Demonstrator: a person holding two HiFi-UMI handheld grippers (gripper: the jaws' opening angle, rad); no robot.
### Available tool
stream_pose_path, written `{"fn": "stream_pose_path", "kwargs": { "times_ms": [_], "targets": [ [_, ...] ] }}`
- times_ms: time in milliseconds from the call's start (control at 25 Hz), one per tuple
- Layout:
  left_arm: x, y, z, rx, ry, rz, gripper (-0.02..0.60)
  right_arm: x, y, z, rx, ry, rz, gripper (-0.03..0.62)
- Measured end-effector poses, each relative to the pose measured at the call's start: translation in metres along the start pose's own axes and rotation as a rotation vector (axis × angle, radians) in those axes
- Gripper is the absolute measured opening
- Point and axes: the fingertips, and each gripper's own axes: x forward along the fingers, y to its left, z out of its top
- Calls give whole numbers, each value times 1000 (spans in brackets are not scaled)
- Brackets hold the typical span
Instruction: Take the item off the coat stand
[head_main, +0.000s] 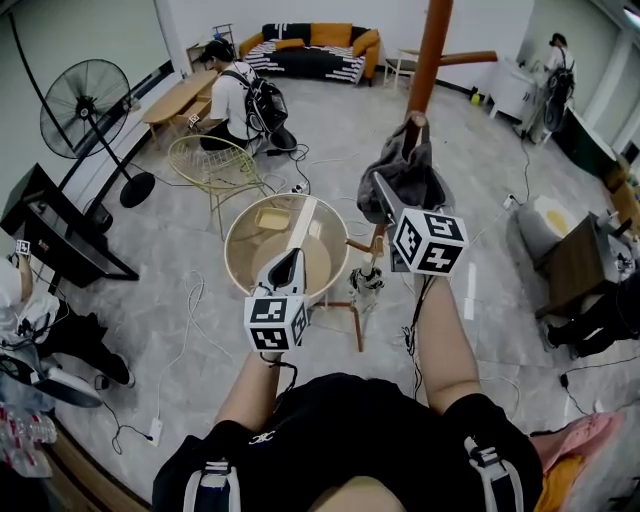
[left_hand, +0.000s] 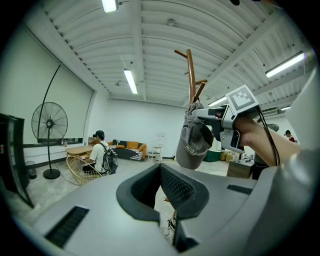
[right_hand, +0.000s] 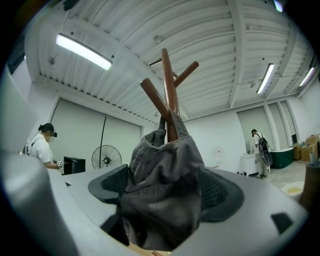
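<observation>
The grey cloth cap (right_hand: 165, 170) hangs on a peg of the brown wooden coat stand (right_hand: 169, 95), in the middle of the right gripper view. The right gripper (right_hand: 162, 195) has its jaws spread wide, one on each side of the cap. The left gripper (left_hand: 161, 186), low in the centre of its view, is clenched on nothing.

In view are one grey fabric cap (head_main: 405, 170); one brown wooden coat stand (head_main: 432, 50); two grey grippers — left gripper (head_main: 288, 262), right gripper (head_main: 385, 195).
</observation>
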Motion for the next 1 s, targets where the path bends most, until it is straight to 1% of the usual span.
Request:
{"fn": "stream_pose_path", "kwargs": {
  "times_ms": [80,120,160,240,280,440,640,1000],
  "targets": [
    [0,2,0,0,0,4,18,3,-4,-2,11,16,-10,410],
    [-1,3,0,0,0,6,18,4,-6,-4,19,23,-18,361],
    [-2,4,1,1,0,8,18,3,-7,-5,26,29,-26,304],
    [-5,6,1,3,0,11,17,1,-9,-6,25,32,-43,133],
    [-7,7,2,4,1,13,17,1,-8,-6,15,31,-48,108],
    [-10,8,1,5,3,21,18,2,0,-5,-17,30,-31,70],
    [-15,8,-3,9,3,25,18,-7,15,-2,-28,9,21,52],
    [-30,9,-10,10,2,35,17,-45,41,43,-42,-118,79,48]
  ]
}}
